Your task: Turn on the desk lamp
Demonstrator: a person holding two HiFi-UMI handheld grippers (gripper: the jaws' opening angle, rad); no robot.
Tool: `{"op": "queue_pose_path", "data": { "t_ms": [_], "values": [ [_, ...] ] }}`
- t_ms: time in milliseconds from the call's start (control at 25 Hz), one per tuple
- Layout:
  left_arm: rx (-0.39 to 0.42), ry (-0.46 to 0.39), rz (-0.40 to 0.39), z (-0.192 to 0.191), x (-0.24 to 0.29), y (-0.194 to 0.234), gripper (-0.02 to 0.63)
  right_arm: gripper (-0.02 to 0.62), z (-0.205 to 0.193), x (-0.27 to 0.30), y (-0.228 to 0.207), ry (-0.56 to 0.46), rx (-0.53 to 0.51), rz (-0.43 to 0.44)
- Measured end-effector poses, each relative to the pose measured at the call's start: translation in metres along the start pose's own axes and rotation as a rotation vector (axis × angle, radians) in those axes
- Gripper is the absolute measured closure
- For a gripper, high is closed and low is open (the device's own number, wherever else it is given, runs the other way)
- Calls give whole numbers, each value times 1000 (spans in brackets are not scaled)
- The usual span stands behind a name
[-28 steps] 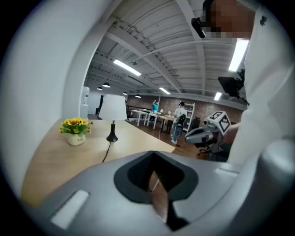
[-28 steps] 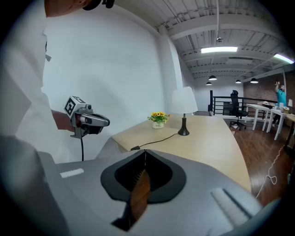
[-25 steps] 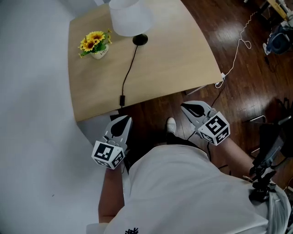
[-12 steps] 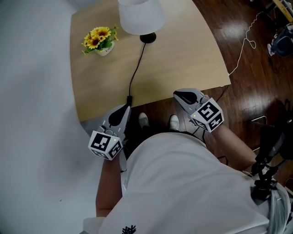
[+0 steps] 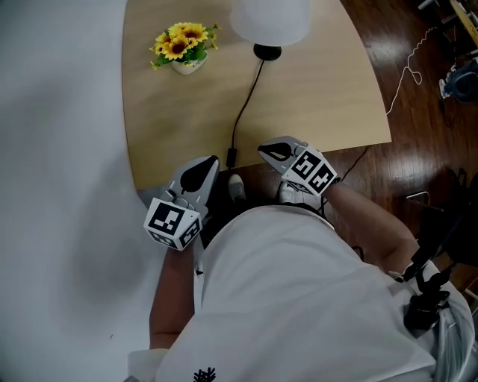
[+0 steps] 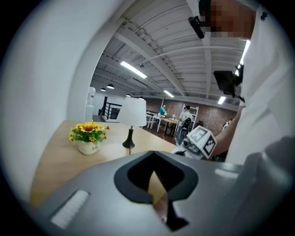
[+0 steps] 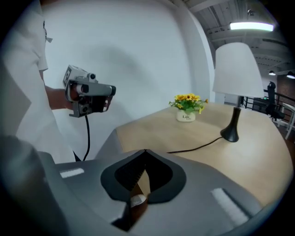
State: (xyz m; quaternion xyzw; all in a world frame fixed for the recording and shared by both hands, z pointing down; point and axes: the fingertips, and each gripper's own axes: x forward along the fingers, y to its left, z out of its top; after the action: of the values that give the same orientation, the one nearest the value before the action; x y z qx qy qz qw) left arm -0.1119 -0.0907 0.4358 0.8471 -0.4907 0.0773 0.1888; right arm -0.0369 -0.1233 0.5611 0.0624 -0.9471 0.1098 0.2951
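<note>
From where I sit, the job has barely begun. The tabletop (image 5: 321,97) fills the upper part of the head view, and the desk lamp (image 5: 269,19) stands at its far side, well apart from both tools, with a pot of sunflowers (image 5: 184,46) near it to the left. I see no glow in the shade in either gripper view, so I judge the lamp is not yet on.

My left gripper (image 5: 213,160) and right gripper (image 5: 262,148) hang at the near edge of the tabletop, one on each side of the lamp cord (image 5: 246,104). Both have their fingers brought together at the tips and nothing between them.

What I take for the inline switch (image 5: 231,157) lies on the cord just inside the near edge, between the two grippers and a little closer to the left one. Neither touches it. What is left is all of it: reach that switch and press it.

The top of the shade is cut off by the frame in the head view. Below the tabletop edge the cord disappears behind my own shirt, so I cannot see the plug. The switch is too small for me to read its position.
</note>
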Motion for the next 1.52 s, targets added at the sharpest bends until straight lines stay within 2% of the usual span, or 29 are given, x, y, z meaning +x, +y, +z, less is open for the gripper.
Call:
{"op": "queue_pose_path", "data": {
  "t_ms": [240,520,680,960,1120,1520],
  "values": [
    [-20,1,-37,-7,-9,18,588,592,-16,64,19,111,-31,66],
    [-52,12,-73,-19,-16,31,588,592,-35,100,38,204,-51,97],
    [-59,18,-87,-22,-16,37,588,592,-27,111,45,221,-67,100],
    [-59,15,-103,-20,-18,41,588,592,-36,117,49,305,-145,82],
    [-64,16,-108,-22,-21,42,588,592,-44,119,50,343,-153,76],
    [-69,12,-116,-23,-22,46,588,592,-38,120,44,340,-166,47]
  ]
}}
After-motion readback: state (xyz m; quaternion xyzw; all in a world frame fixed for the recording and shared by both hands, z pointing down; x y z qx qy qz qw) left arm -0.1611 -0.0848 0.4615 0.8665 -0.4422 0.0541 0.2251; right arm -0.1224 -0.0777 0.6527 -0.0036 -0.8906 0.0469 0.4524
